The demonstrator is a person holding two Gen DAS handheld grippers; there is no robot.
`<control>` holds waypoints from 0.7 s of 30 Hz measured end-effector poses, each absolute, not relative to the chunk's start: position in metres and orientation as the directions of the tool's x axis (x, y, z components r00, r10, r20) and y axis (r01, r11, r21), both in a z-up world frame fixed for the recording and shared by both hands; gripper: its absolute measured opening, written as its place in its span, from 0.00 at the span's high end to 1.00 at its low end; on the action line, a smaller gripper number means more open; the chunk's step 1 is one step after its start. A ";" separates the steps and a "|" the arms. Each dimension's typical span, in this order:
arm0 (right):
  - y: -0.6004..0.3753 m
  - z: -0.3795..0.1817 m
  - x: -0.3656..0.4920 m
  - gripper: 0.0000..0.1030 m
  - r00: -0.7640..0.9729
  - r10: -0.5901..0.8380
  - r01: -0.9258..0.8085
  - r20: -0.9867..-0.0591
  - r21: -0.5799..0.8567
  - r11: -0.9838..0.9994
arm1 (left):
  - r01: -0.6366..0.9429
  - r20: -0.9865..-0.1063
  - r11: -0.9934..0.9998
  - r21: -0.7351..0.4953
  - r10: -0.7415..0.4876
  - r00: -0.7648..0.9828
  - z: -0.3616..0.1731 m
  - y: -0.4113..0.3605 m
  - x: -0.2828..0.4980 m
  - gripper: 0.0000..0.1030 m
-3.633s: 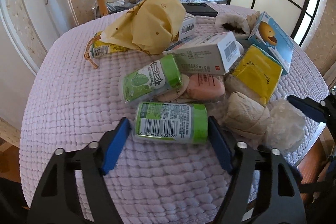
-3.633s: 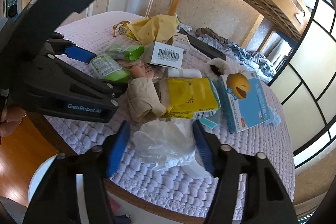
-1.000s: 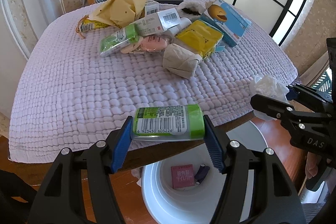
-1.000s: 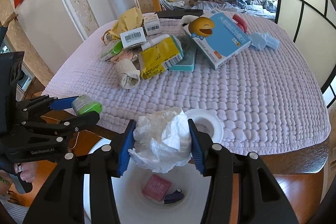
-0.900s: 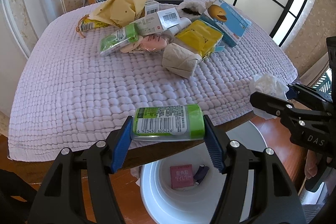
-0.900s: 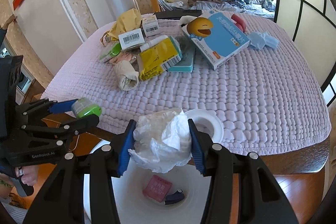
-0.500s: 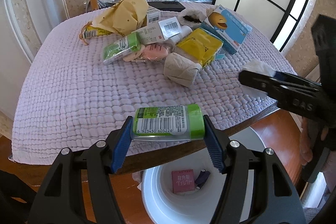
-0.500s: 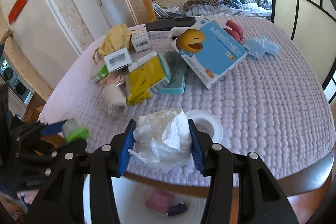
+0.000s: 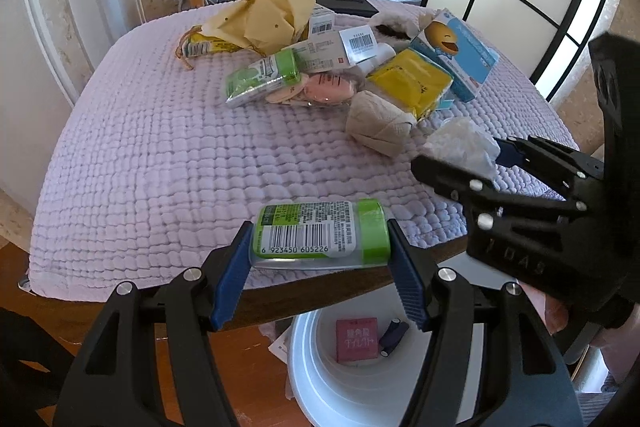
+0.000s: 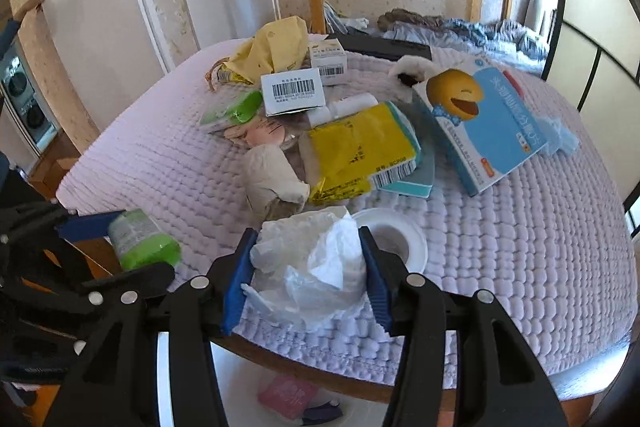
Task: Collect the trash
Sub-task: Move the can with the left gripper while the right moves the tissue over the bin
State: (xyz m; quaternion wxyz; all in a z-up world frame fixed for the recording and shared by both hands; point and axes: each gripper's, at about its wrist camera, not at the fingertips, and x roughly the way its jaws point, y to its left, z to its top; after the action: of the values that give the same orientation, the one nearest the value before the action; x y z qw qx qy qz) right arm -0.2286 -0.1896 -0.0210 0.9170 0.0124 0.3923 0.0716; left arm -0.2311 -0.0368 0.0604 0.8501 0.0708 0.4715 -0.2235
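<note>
Having been lifted back over the table's near edge (image 10: 360,383), the crumpled tissue (image 10: 316,267) and green bottle (image 9: 320,233) are kept clamped in the right gripper (image 10: 306,275) and left gripper (image 9: 320,259), undropped above the white bin (image 9: 320,379).

Picked up off the lilac quilted tabletop (image 9: 152,147) since 3.6 seconds ago: green gum bottle with a barcode label (image 9: 320,233), now squeezed in the left tongs (image 9: 320,267); crumpled white plastic wrap (image 10: 312,267), now squeezed in the right tongs (image 10: 304,279). Both carried out past the near edge, above the round white bin (image 9: 320,379). In the last second, right tongs swung back up over the tabletop edge.
</note>
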 end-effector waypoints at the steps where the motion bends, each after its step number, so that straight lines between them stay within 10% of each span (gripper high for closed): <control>1: -0.190 -0.021 -0.231 0.32 0.691 0.130 -0.118 -0.711 0.066 0.991 | 0.447 -0.832 0.890 -0.090 -0.314 0.457 0.061 -0.037 -0.230 0.36; 15: -0.180 -0.022 -0.264 0.30 0.738 0.035 -0.129 -0.674 -0.091 0.987 | 0.436 -0.840 0.892 -0.115 -0.322 0.436 0.051 -0.035 -0.218 0.36; 21: -0.175 -0.024 -0.265 0.50 0.726 0.054 -0.132 -0.685 -0.061 0.989 | 0.439 -0.841 0.891 -0.119 -0.325 0.432 0.049 -0.036 -0.212 0.36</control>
State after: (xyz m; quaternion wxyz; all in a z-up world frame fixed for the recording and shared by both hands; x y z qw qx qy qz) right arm -0.2646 -0.1754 -0.0235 0.9275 -0.0529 0.3666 0.0501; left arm -0.2121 -0.0364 0.0495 0.8440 0.0590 0.4827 -0.2264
